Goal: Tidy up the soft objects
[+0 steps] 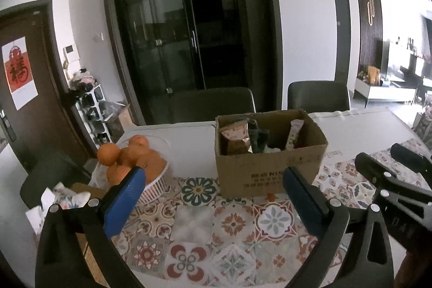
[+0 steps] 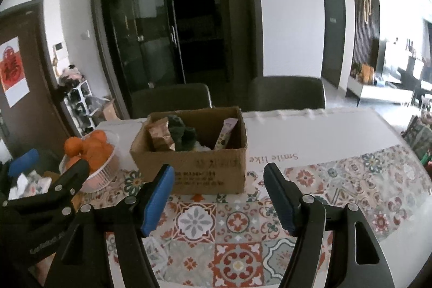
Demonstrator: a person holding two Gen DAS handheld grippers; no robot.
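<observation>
Patterned tabletop carries an open cardboard box already holding soft packets upright against its walls; left claw and right claw both gape empty, short of it.

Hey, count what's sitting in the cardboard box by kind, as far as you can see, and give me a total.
Inside the cardboard box:
Brown snack bag: 1
Dark green soft cloth item: 1
Slim upright snack packet: 1
White item at the bottom, mostly hidden: 1
Total visible: 4
</observation>
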